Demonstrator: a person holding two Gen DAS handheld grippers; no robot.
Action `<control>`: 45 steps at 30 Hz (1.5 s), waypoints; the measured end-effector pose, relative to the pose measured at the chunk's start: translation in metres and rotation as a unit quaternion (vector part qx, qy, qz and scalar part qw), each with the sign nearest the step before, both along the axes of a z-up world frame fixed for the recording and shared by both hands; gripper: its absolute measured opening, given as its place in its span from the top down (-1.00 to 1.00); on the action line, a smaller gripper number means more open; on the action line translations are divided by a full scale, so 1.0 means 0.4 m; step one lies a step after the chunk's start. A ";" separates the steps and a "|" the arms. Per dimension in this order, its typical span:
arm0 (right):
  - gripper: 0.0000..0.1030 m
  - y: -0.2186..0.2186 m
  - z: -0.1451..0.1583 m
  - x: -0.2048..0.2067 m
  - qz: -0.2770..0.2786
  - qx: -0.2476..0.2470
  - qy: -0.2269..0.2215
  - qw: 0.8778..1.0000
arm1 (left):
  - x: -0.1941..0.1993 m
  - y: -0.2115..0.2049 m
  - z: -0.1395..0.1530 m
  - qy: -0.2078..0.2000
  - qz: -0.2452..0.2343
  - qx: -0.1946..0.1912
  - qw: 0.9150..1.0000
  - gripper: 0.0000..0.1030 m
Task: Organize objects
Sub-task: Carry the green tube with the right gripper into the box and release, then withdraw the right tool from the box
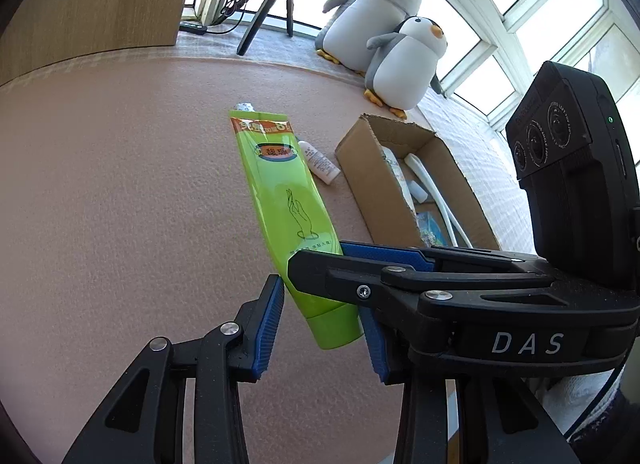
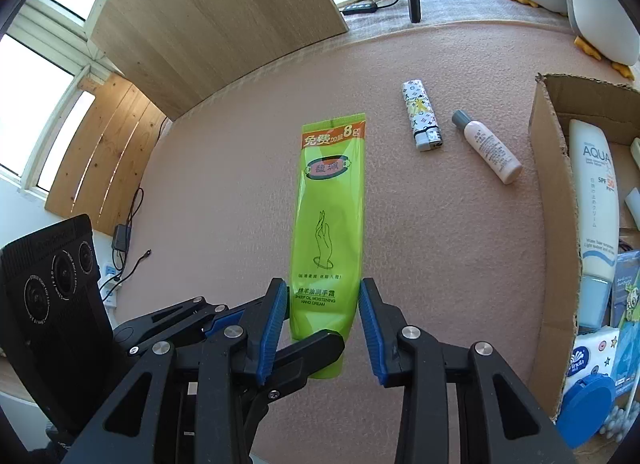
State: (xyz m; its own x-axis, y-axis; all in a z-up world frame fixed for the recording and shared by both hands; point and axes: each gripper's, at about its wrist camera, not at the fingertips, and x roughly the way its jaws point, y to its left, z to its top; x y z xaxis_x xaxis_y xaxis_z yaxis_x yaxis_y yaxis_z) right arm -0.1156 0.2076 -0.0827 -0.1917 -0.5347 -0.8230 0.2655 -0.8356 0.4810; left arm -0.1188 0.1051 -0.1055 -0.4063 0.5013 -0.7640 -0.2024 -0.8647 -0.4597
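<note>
- Green hand-cream tube (image 2: 330, 219) lies flat on the pink felt mat (image 2: 440, 264), cap end toward both grippers.
- Right gripper (image 2: 324, 328) is open, blue pads (image 2: 276, 324) flanking the tube's lower body without touching.
- Left gripper (image 1: 324, 328) is open too, straddling the cap end.
- Cardboard box (image 2: 554, 248) sits to the right.

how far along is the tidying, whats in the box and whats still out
Partly done. The cardboard box already holds a sunscreen tube and other small items. In hand: both the left gripper and right gripper straddle the green hand cream tube, jaws open, nothing clamped. Still out on the mat: the lighter and the small pink bottle.
</note>
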 end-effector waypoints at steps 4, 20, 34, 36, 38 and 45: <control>0.34 0.097 0.026 0.012 -0.020 0.000 0.008 1.000 | -0.001 0.089 0.022 0.009 -0.024 0.001 1.000 0.21; 0.34 0.347 0.074 0.046 -0.074 0.010 0.027 0.997 | 0.002 0.353 0.058 0.034 -0.081 -0.023 0.996 0.21; 0.31 0.426 0.069 0.051 -0.081 0.011 0.037 0.996 | 0.012 0.431 0.061 0.035 -0.082 -0.049 0.995 -0.20; 0.09 0.437 0.068 0.048 -0.096 0.018 0.036 0.995 | 0.014 0.430 0.061 0.032 -0.084 -0.050 0.995 -0.20; 0.05 0.451 0.068 0.047 -0.111 0.013 0.032 0.993 | 0.017 0.422 0.062 0.032 -0.083 -0.053 0.995 -0.20; 0.05 0.442 0.066 0.050 -0.124 0.003 0.026 0.992 | 0.025 0.353 0.066 0.033 -0.073 -0.063 0.995 -0.20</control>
State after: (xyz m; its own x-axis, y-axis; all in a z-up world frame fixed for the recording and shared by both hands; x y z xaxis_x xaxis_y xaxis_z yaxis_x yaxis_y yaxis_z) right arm -0.0957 0.3842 -0.0562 -0.3593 -0.4604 -0.8118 0.0765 -0.8815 0.4660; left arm -0.1086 0.2465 -0.0791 -0.3870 0.4608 -0.7987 -0.3562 -0.8737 -0.3314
